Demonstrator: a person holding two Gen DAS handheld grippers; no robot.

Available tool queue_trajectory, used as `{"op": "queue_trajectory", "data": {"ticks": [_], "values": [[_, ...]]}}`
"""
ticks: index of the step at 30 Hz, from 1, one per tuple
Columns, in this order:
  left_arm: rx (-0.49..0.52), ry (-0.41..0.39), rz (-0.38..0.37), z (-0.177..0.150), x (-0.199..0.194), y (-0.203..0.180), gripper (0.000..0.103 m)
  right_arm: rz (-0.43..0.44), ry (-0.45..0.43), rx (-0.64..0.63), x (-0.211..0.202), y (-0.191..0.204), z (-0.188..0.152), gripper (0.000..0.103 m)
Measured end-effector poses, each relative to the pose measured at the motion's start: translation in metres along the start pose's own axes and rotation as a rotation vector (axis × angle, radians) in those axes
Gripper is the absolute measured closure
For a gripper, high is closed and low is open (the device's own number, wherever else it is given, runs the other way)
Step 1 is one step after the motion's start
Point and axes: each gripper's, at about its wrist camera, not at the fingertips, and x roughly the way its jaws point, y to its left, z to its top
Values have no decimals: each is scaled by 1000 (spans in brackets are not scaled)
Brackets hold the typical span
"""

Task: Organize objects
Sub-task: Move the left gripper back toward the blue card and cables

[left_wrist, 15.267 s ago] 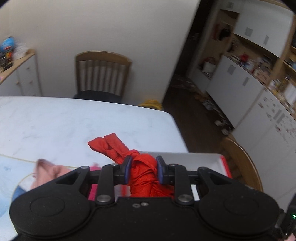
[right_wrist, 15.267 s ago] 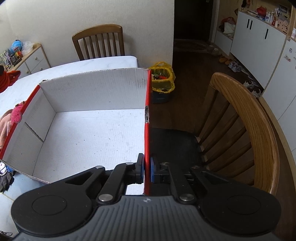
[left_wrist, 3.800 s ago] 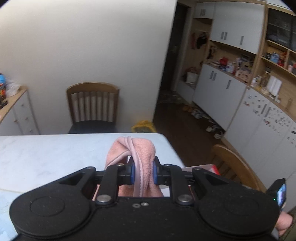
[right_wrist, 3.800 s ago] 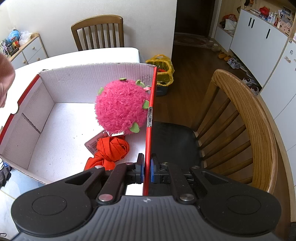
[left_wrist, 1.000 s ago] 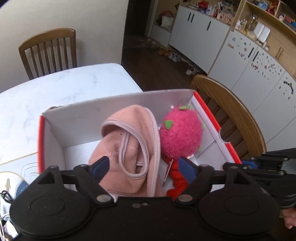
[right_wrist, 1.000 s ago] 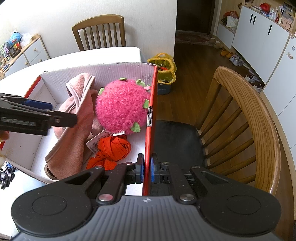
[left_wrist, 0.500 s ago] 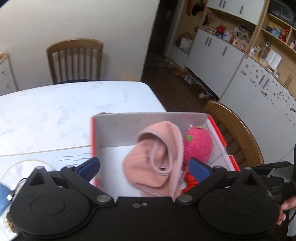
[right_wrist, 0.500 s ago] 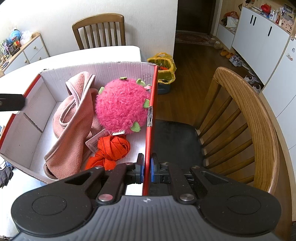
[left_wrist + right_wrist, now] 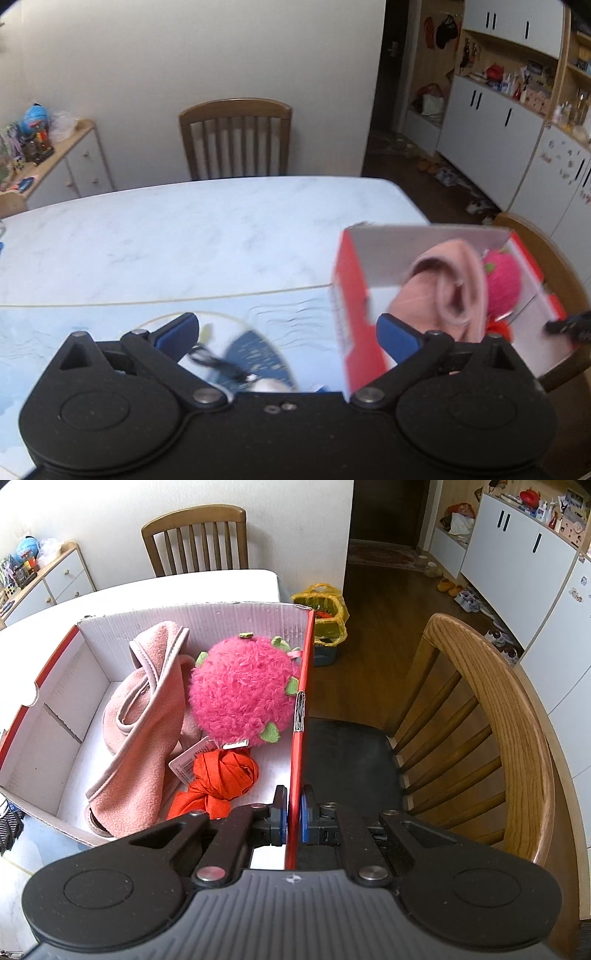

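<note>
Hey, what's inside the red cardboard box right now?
Inside the box lie a pink fleece cloth, a fuzzy pink plush ball and a knotted orange cloth with a tag beside it. Whatever lies beneath them is covered.

From my feed I see a white marble-look table [image 9: 184, 236] with a slatted wooden chair [image 9: 236, 136] at its far edge against a plain pale wall [image 9: 184, 55]. A second wooden chair [image 9: 498, 720] stands at the right edge on dark wood floor [image 9: 388, 590]. White cabinets [image 9: 487, 125] line the right; a low sideboard [image 9: 70, 162] sits left.
</note>
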Motion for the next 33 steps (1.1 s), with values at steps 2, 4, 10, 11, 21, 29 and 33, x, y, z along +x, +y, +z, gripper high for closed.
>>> {"op": "queue_trajectory", "data": {"ticks": [2, 4, 10, 11, 21, 29, 33], "values": [[32, 15, 9, -10, 4, 2, 1, -6, 1, -3, 0, 1, 0, 96], [72, 38, 18, -24, 10, 1, 1, -11, 5, -4, 0, 2, 0, 96], [129, 73, 2, -64, 24, 1, 1, -22, 14, -8, 2, 4, 1, 96], [145, 76, 0, -70, 26, 0, 1, -24, 15, -8, 2, 4, 1, 96], [337, 102, 19, -108, 45, -22, 2, -46, 38, -23, 6, 9, -1, 96], [322, 101, 23, -108, 62, -24, 14, -48, 38, -30, 6, 9, -1, 96], [316, 96, 26, -108, 62, -24, 23, -48, 40, -30, 6, 9, -1, 96]]}}
